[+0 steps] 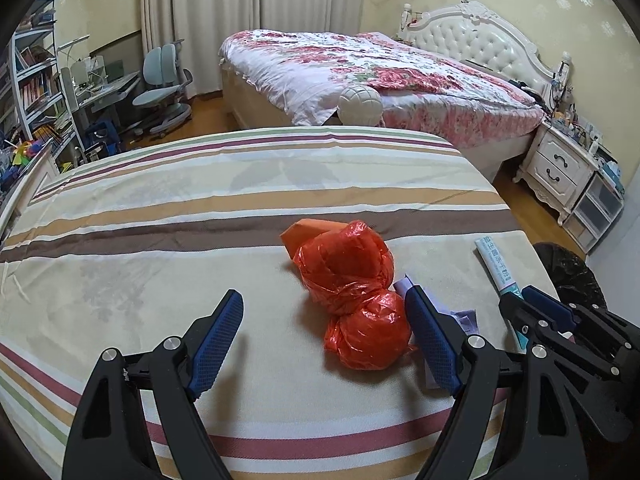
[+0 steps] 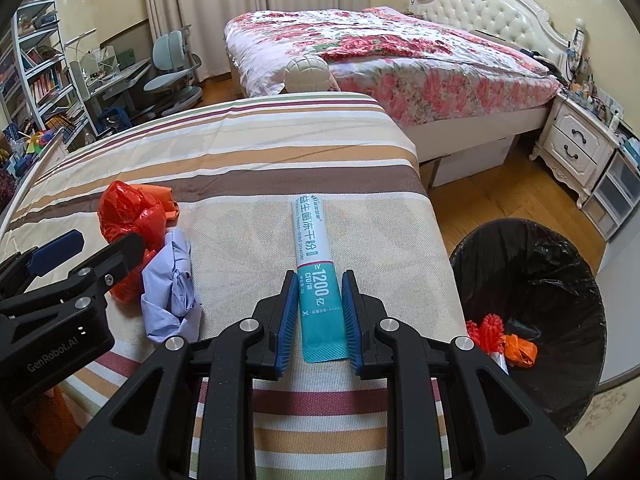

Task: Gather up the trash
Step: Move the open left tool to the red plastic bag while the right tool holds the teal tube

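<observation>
A knotted red plastic bag (image 1: 354, 292) lies on the striped cloth (image 1: 200, 220). My left gripper (image 1: 326, 334) is open around its near lump, without gripping it. An orange paper piece (image 1: 304, 230) sits behind the bag and crumpled lilac paper (image 2: 170, 290) beside it. My right gripper (image 2: 320, 312) is closed on the teal end of a white and teal sachet (image 2: 314, 256) that lies flat on the cloth. A bin with a black liner (image 2: 532, 312) stands to the right below the surface edge and holds red and orange scraps (image 2: 504, 340).
A floral bed (image 1: 380, 76) with a white headboard stands behind. A white ball (image 1: 360, 106) rests at the far edge of the striped surface. A nightstand (image 2: 580, 148) is at the right, a desk, chair (image 1: 164, 88) and bookshelf at the left.
</observation>
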`<state>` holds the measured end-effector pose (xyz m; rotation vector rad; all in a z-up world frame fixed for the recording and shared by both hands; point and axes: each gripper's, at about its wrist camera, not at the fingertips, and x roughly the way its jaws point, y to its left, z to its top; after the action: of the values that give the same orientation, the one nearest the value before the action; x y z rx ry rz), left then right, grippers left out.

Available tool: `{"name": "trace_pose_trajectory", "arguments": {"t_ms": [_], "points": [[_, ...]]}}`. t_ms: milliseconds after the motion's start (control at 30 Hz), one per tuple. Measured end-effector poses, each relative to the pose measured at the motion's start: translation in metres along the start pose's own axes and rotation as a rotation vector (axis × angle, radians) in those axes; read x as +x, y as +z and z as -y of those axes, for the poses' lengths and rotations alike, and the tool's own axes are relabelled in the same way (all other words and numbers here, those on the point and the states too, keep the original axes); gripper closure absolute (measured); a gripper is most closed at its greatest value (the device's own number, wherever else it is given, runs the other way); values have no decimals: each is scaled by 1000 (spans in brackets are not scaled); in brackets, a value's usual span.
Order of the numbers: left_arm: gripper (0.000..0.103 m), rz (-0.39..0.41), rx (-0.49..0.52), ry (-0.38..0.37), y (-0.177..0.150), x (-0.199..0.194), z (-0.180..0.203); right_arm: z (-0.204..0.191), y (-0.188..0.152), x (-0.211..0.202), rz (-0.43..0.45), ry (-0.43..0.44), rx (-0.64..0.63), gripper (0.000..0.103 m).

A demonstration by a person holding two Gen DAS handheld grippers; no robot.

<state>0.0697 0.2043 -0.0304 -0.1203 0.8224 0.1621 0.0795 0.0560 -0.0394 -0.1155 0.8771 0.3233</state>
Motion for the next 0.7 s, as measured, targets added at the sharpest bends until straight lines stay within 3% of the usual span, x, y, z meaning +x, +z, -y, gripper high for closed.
{"name": "trace_pose_trajectory", "arguments": {"t_ms": [200,700], "points": [[33,-14,14,-17,-7,-5,-6,0,-1,0,1,-1,-2,81],[33,-17,42,-26,-5,-3,-5,0,-2,0,1,-2,-3,81]]}}
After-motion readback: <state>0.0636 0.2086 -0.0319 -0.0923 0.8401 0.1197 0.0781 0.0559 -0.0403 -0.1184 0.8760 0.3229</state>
